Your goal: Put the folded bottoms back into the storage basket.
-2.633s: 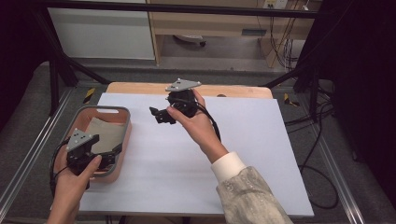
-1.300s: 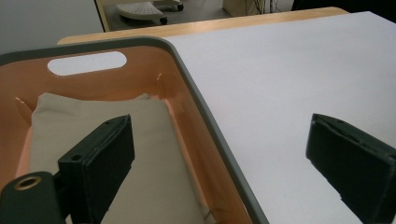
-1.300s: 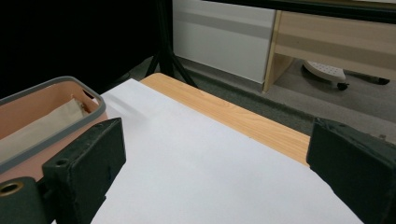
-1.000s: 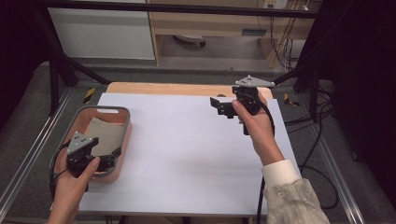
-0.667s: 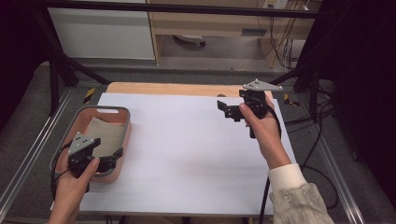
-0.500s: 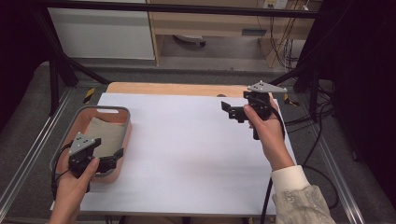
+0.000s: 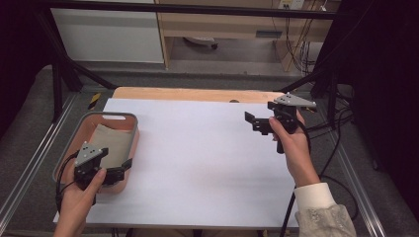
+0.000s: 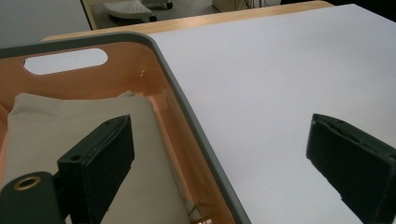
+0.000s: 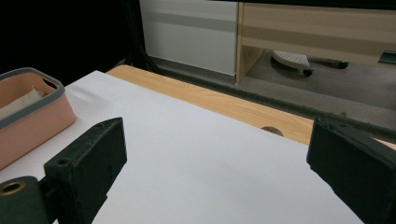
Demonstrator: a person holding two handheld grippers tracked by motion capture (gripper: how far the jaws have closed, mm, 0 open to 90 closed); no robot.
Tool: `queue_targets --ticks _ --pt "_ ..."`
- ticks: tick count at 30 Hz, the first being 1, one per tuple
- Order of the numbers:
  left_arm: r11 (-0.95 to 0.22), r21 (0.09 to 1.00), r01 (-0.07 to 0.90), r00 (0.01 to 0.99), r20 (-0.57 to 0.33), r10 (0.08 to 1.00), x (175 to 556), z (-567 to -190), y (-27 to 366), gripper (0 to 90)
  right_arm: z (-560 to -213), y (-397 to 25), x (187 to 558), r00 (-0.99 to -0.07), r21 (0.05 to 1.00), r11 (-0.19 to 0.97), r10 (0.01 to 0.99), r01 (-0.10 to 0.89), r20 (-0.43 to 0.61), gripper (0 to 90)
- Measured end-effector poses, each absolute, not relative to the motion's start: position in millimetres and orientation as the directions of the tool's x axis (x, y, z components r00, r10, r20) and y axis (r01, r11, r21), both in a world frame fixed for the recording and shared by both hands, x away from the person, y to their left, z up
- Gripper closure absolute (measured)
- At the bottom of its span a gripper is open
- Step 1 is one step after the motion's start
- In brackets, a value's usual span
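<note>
A pink basket (image 7: 109, 115) with a grey rim stands at the table's left, and a folded beige cloth (image 7: 109, 143) lies flat inside it. My left gripper (image 7: 122, 168) hovers at the basket's near right corner, open and holding nothing. In the left gripper view its jaws (image 8: 222, 135) straddle the basket rim (image 8: 187, 116), one over the cloth (image 8: 60, 121), the other over the white table. My right gripper (image 7: 252, 122) is held above the table's right side, open and empty, pointing left. From the right gripper (image 9: 219, 130) view the basket (image 9: 32, 112) sits far off.
A white sheet (image 7: 197, 148) covers the table, with a strip of bare wood (image 7: 188, 94) along the far edge. Cables (image 7: 326, 128) trail off the right edge. Metal frame rails (image 7: 29, 163) run along both sides.
My right gripper has travelled from the back middle of the table to its right side, still open. The left gripper has stayed by the basket's near corner.
</note>
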State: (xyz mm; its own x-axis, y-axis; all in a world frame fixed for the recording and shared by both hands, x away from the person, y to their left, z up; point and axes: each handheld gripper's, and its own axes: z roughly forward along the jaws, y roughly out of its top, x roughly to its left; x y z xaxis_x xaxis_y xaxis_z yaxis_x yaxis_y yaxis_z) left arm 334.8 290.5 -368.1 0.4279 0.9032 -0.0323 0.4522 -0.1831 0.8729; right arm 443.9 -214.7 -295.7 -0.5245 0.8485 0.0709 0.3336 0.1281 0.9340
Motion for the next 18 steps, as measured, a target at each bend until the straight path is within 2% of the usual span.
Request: queue_targets --ticks 18 --pt "-0.193 0.873 0.448 0.444 -0.029 0.896 334.0 -369.2 285.9 7.7 -315.7 -247.8 426.1 -0.485 0.950 0.079 0.871 0.301 0.082 5.3"
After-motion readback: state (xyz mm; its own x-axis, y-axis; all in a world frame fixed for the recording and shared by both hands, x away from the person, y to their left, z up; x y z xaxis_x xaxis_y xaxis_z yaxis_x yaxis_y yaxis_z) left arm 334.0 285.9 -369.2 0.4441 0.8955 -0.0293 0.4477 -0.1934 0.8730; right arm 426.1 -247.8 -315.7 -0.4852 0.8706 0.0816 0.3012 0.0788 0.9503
